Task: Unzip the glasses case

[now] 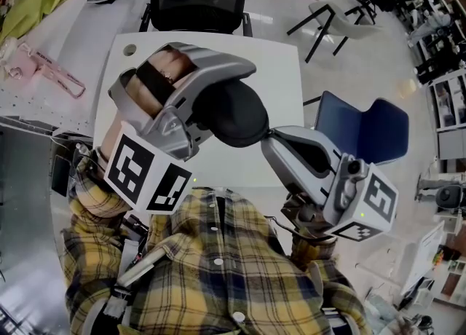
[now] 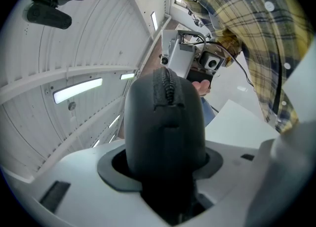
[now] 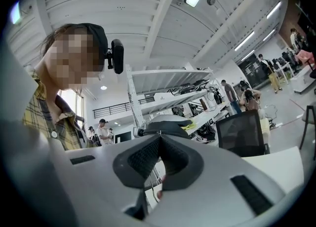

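The black oval fabric glasses case (image 1: 237, 115) was clamped between the jaws of the left gripper (image 1: 206, 108), held over the white worktop (image 1: 277, 64) in front of the person's checked shirt (image 1: 218, 268). Its long axis ran out along those jaws. Its free end, crossed by the zip, pointed toward the right gripper (image 1: 272, 135). That gripper's jaws were together, tips against the case's end; whether they pinched the zip pull could not be told.

The table (image 1: 280, 71) looks open behind the glasses case (image 1: 237, 111); a blue chair (image 1: 364, 129) flanks its right.
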`<state>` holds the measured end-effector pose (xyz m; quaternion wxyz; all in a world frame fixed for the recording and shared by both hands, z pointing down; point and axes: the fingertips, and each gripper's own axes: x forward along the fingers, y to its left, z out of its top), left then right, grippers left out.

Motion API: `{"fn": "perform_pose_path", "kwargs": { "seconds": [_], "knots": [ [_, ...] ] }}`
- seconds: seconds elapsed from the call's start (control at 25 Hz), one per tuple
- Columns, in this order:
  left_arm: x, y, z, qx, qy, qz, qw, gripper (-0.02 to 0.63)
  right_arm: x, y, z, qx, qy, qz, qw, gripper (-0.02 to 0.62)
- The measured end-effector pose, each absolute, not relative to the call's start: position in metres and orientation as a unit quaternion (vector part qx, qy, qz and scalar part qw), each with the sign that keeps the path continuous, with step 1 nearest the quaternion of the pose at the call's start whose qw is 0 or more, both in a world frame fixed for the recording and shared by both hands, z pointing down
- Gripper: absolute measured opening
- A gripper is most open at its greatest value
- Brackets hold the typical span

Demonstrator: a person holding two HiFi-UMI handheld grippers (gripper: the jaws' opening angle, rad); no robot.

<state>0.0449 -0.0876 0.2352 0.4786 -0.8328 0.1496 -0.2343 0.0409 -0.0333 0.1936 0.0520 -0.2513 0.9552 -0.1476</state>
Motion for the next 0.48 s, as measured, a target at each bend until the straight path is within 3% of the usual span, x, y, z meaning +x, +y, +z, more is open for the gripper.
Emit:
{"fn": "perform_pose_path", "kwargs": {
  "seconds": [0.48],
  "knots": [
    [0.053,-0.061,0.226,-0.883,0.097,-0.162,0.429,0.247,0.047,-0.031,0.19,-0.22,0.962,-0.159,0.013,-0.002]
  ]
}}
